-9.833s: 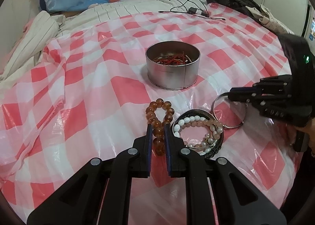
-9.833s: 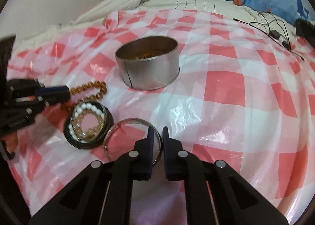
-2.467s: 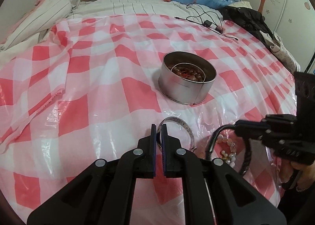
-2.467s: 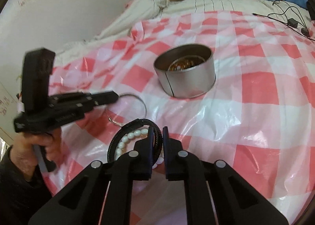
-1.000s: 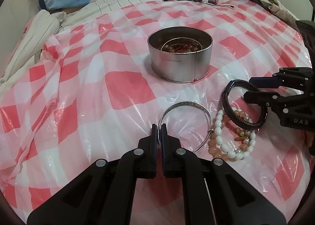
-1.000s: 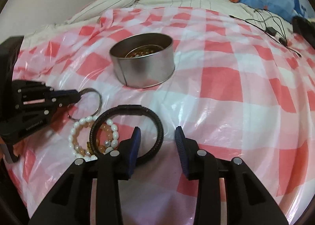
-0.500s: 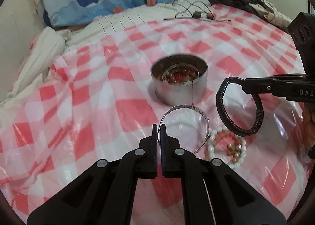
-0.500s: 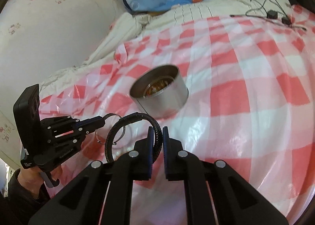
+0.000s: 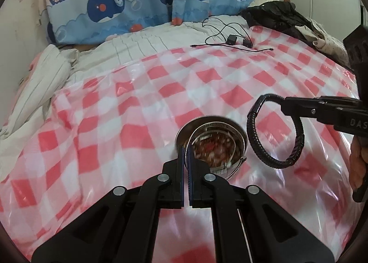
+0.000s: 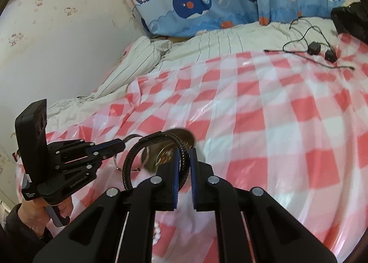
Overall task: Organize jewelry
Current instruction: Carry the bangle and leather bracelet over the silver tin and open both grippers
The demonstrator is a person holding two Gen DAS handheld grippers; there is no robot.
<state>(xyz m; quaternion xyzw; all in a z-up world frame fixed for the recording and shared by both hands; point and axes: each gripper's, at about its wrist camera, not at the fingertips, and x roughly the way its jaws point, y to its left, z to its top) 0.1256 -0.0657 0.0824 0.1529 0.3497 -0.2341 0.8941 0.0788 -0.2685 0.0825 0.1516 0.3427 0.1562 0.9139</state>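
My left gripper (image 9: 185,148) is shut on a thin silver bangle (image 9: 237,166), which hangs in front of the round metal tin (image 9: 211,118). Beads and red cord lie blurred inside the tin. My right gripper (image 10: 184,152) is shut on a black braided bracelet (image 10: 127,161) that loops out to its left, above the checked sheet. In the left wrist view the right gripper (image 9: 283,102) holds that black bracelet (image 9: 251,134) just right of the tin. In the right wrist view the left gripper (image 10: 120,143) carries the bangle (image 10: 132,136), and the tin (image 10: 181,133) is mostly hidden.
A pink-and-white checked plastic sheet (image 9: 115,129) covers the bed. Whale-print pillows (image 9: 110,10) lie at the back, and a charger with cables (image 9: 230,38) sits behind the sheet. Dark clothing (image 9: 276,16) is piled at the back right. White beads (image 10: 157,233) peek below my right gripper.
My right gripper closed on the black bracelet and lifted it off the sheet. My left gripper rose with the silver bangle. Both now hang by the tin; the bead bracelets stayed below.
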